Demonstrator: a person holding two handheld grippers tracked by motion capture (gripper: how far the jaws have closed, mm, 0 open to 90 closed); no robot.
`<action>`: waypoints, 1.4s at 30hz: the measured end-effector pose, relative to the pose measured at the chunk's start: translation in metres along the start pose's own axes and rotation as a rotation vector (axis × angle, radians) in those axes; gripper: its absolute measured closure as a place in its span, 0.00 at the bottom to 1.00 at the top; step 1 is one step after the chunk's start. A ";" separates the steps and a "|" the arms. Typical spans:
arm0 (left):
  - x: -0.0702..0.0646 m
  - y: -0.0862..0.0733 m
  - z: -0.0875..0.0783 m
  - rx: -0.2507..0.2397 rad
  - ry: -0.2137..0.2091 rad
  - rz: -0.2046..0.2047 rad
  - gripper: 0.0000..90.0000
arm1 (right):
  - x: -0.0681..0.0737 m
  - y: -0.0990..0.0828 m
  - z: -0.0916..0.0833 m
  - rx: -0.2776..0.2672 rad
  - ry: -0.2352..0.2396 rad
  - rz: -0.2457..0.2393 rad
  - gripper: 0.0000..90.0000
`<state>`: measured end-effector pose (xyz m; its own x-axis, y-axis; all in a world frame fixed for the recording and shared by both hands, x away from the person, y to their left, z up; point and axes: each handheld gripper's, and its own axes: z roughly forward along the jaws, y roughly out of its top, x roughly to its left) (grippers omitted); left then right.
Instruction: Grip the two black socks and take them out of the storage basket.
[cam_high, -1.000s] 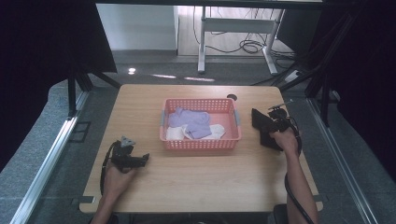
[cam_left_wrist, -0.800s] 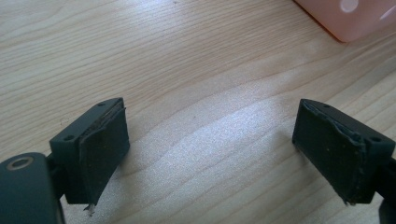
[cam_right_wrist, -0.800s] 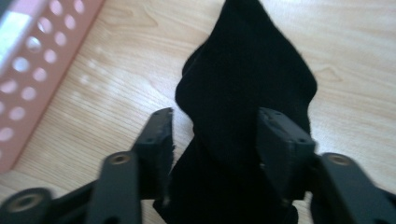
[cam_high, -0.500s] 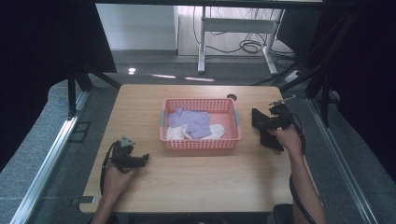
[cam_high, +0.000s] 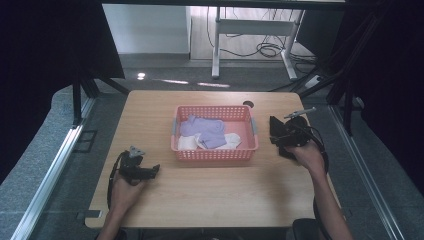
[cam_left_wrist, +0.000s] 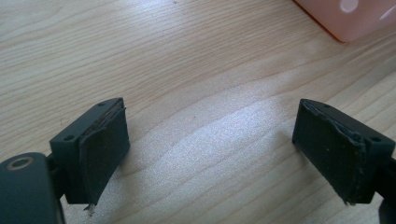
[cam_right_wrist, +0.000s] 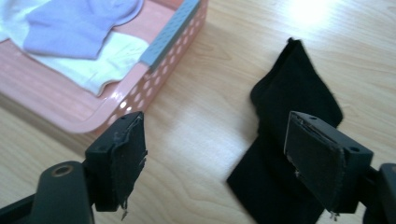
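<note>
Desk: the light wooden desk (cam_high: 210, 195) is carrying a pink perforated plastic basket (cam_high: 215, 154) holding lilac and white socks (cam_high: 207, 131).
Black sock: the flat black fabric sock (cam_right_wrist: 285, 140) is lying on the desk just right of the basket, slightly creased.
Right hand-held gripper (cam_right_wrist: 224, 158): jaws have just been opening, standing wide above the sock, gripping nothing.
Left hand-held gripper (cam_left_wrist: 210, 149): standing wide open, empty.
Risk: a shallow re-grip is likely pinching only one layer, dragging the sock.

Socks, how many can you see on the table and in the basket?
3, maybe more hidden: a purple sock and a white sock in the pink basket, and a black sock on the table beside it.
</note>
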<state>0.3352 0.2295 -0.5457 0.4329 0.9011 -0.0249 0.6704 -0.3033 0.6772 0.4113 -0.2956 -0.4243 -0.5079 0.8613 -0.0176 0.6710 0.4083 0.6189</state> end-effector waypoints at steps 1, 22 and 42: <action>0.000 0.000 0.000 -0.001 0.000 0.000 0.12 | 0.003 -0.002 0.000 -0.001 0.001 -0.003 0.22; 0.000 0.000 0.000 -0.001 0.000 0.001 0.12 | 0.055 -0.060 0.030 0.014 0.078 -0.068 0.19; 0.000 0.000 0.000 -0.004 0.000 -0.003 0.12 | 0.078 -0.091 0.066 -0.004 0.104 -0.103 0.08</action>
<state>0.3349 0.2291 -0.5459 0.4309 0.9020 -0.0272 0.6692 -0.2992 0.6802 0.3460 -0.2459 -0.5336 -0.6275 0.7786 -0.0001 0.6100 0.4918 0.6213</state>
